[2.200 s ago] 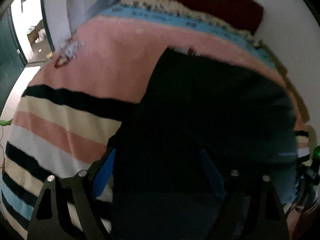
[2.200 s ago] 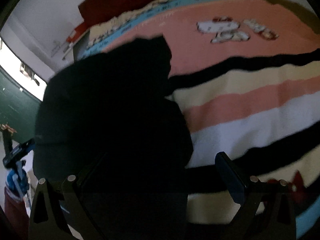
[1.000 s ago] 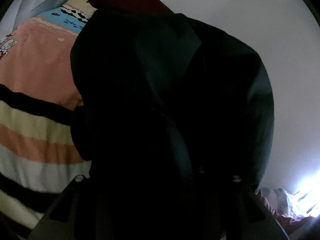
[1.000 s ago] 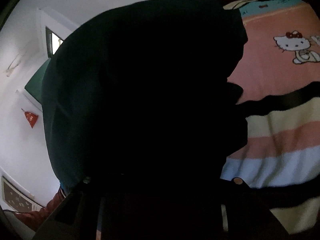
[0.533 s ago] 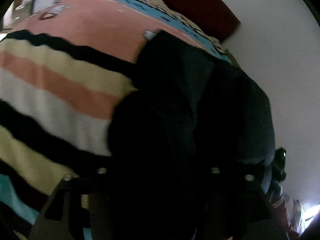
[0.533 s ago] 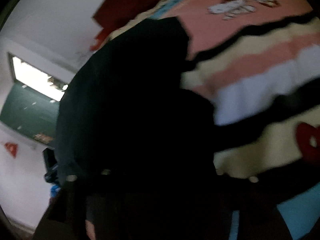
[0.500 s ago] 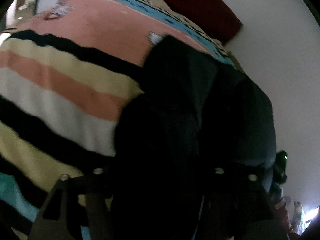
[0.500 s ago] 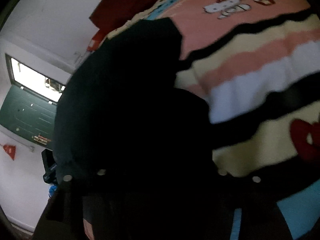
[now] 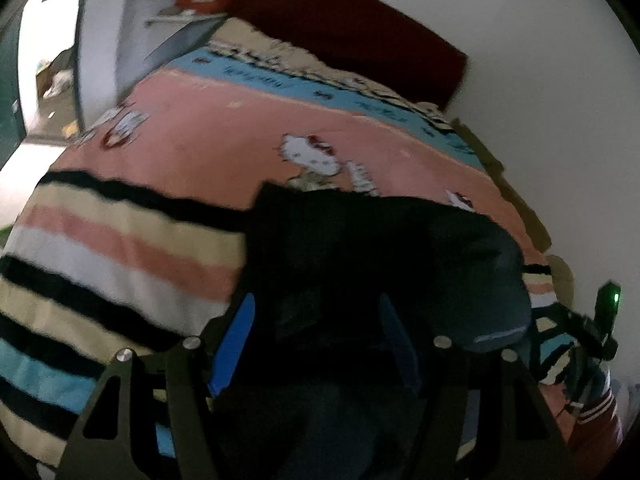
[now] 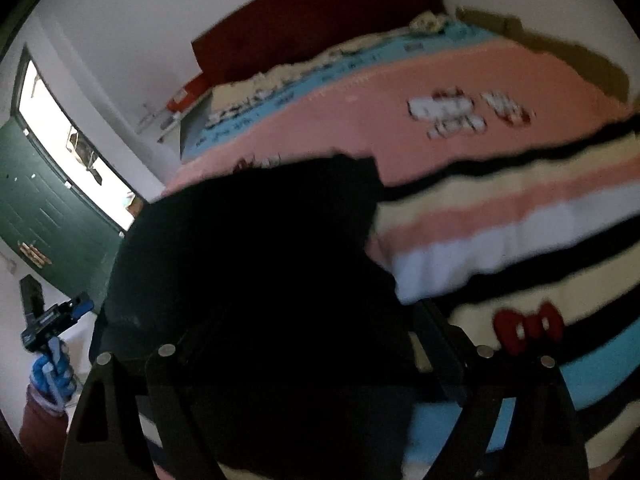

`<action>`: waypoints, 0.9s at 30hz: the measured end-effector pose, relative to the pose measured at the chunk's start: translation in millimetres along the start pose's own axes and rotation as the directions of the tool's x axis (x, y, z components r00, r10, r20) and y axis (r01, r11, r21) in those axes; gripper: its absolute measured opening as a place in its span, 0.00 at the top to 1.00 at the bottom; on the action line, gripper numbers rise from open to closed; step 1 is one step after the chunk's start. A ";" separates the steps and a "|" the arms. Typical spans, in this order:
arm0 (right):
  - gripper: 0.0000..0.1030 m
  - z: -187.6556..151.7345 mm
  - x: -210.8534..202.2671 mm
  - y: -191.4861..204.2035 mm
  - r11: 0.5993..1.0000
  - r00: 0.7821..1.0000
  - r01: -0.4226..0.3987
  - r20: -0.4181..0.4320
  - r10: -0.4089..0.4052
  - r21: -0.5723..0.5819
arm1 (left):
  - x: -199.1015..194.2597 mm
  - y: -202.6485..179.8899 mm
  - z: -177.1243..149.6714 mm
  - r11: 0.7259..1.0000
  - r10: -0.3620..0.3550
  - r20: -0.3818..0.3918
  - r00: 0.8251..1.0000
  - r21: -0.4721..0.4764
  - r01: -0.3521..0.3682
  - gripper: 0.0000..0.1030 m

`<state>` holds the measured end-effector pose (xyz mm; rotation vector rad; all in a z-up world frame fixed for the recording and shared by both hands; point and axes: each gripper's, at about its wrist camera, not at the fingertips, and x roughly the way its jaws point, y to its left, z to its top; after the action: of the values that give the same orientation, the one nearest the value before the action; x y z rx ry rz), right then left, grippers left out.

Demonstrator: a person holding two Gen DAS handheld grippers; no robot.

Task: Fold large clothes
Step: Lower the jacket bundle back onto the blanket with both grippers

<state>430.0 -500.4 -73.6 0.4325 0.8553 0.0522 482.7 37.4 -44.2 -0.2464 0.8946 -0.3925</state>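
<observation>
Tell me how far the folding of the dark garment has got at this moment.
Done: the dark garment lies on the striped blanket as a compact, doubled-over shape. In hand: the left hand-held gripper is open over its near edge; the right hand-held gripper is buried in dark cloth, grip unclear. Left: probably a further fold and flattening.

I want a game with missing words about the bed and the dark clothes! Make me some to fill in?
1. The dark garment lies on a striped ____ on the bed.
2. The cartoon cat is printed on the ____ part of the blanket.
3. The headboard behind the bed is dark ____.
4. In the right wrist view, the door beside the bright doorway is ____.

Missing words: blanket; pink; red; green
</observation>
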 end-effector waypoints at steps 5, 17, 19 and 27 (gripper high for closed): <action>0.12 13.6 17.0 44.1 0.999 0.999 0.007 0.037 -0.005 -0.053 | 50.3 -49.0 8.9 0.998 0.017 -0.008 1.000 0.065 -0.016 0.38; 0.04 18.9 103.3 39.2 0.999 0.998 0.039 -0.039 -0.040 -0.029 | 141.4 -35.6 27.2 0.973 0.231 -0.051 0.972 0.018 -0.231 0.28; 0.04 19.9 98.2 28.5 0.998 0.997 0.062 -0.037 -0.061 0.003 | 134.4 -22.6 26.0 0.951 0.308 -0.054 0.950 0.016 -0.308 0.28; 0.04 -2.4 35.9 2.0 0.978 0.978 0.209 -0.011 -0.209 0.002 | 54.0 0.2 -12.4 0.927 0.375 0.013 0.927 -0.016 -0.375 0.28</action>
<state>452.2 -489.9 -100.0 0.3432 0.9076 -0.1407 503.2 13.8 -89.9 -0.0852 0.9062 -0.0282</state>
